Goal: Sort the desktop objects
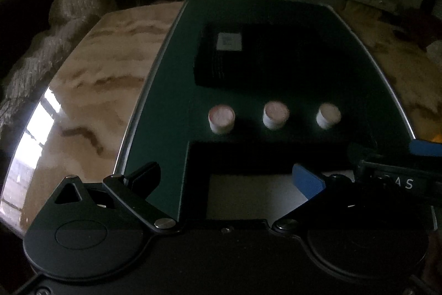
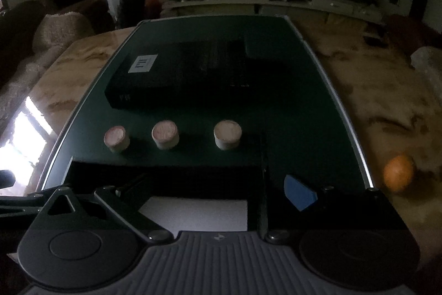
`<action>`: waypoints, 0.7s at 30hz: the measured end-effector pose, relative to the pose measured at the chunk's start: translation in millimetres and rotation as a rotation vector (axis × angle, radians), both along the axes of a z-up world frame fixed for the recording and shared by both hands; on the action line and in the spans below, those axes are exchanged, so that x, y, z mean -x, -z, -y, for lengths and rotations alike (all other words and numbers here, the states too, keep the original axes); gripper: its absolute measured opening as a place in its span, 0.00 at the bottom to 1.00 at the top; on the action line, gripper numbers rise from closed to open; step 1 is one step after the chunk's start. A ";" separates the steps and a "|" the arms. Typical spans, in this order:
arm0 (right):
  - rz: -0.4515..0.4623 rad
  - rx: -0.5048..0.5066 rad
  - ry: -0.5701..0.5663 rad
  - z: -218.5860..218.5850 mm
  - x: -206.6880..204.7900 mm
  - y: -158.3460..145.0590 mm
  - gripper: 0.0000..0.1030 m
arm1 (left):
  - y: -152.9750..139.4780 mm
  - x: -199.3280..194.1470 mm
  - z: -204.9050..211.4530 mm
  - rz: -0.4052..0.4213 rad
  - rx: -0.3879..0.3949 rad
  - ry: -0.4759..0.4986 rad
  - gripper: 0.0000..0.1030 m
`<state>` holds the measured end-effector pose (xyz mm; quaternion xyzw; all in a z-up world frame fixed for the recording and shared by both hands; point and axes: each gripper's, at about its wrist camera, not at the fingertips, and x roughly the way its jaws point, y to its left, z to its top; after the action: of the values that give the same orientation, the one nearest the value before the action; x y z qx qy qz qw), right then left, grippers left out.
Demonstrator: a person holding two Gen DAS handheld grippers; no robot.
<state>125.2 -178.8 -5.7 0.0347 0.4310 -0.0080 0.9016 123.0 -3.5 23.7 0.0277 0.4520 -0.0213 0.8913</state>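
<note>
On the dark green mat (image 1: 165, 90) that covers the marbled beige table (image 1: 105, 68), three small white cylinders with pale pink tops stand upright in a row: the left cylinder (image 1: 221, 119), the middle cylinder (image 1: 275, 114) and the right cylinder (image 1: 328, 115), well apart from each other. Behind them lies a flat black box with a white label (image 1: 265, 57). Near the grippers lies a black open tray with a pale floor (image 2: 193, 212). An orange round fruit (image 2: 399, 175) rests on the table beside the mat.

The left gripper (image 1: 226, 179) and the right gripper (image 2: 218, 190) both hover with fingers spread wide and hold nothing.

I judge the cylinders light, stiff and perhaps smooth, so they may tip. It seems best to take one across its round side, low on the body.
</note>
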 end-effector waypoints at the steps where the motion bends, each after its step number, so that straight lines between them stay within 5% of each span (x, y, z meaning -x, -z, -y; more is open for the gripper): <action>1: -0.003 0.005 -0.004 -1.3 -6.8 0.8 1.00 | 0.5 -7.4 -0.7 -0.003 0.003 -0.001 1.00; 21: -0.045 0.001 -0.043 -25.4 -58.7 16.2 1.00 | 10.9 -49.9 -24.7 -0.044 0.034 -0.038 1.00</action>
<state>183.9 -153.4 -22.0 0.0248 0.4518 0.0102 0.8917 172.9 21.2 12.8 0.0033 0.4716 -0.0127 0.8817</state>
